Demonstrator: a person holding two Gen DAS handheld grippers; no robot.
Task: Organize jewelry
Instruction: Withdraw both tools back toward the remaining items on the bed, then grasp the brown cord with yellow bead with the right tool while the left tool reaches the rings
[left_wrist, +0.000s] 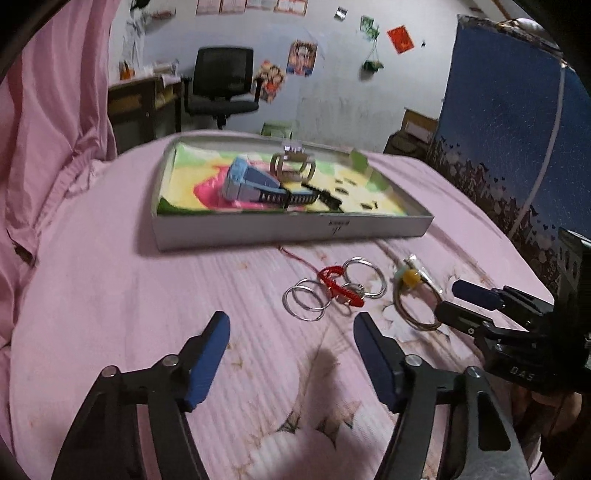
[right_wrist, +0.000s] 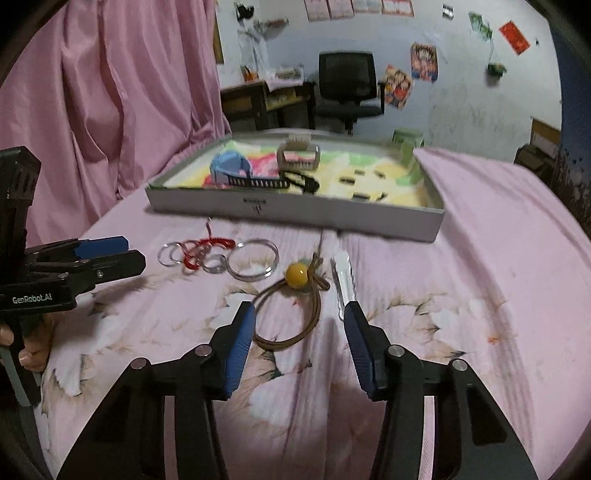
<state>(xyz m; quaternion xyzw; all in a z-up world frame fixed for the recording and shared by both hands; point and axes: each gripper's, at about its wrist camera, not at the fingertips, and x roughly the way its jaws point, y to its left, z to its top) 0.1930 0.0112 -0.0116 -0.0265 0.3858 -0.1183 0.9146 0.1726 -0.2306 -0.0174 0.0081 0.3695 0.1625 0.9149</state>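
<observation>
My left gripper (left_wrist: 291, 354) hangs over the pink ribbed bedsheet (left_wrist: 110, 295), its blue ridged pads spread wide with nothing between them. Just ahead of its fingertips lies a cluster of thin silver rings (left_wrist: 306, 303), round and shiny, tangled with a red coiled cord (left_wrist: 338, 286). A larger silver ring (left_wrist: 365, 277) touches the cord on its far side.

My right gripper (right_wrist: 299, 321) also has its pads wide apart and empty. Between and just beyond its fingertips lies a brown cord loop (right_wrist: 291, 317), thin and doubled, with a smooth round yellow bead (right_wrist: 296, 276) at its far end. A flat silver clip (right_wrist: 343, 280) with a scalloped edge lies just ahead of my right finger, its near end close to that pad.

Farther ahead of both grippers sits a shallow grey box (left_wrist: 291, 229), rectangular and stiff-walled, lined with a bright cloth. Inside it are a pale blue band (left_wrist: 240, 181), a black toothed comb (left_wrist: 291, 197), a beige buckle-shaped piece (left_wrist: 291, 168) and a few small dark clips, too blurred to describe.

In the right wrist view, my left gripper sits to the left of the rings.
</observation>
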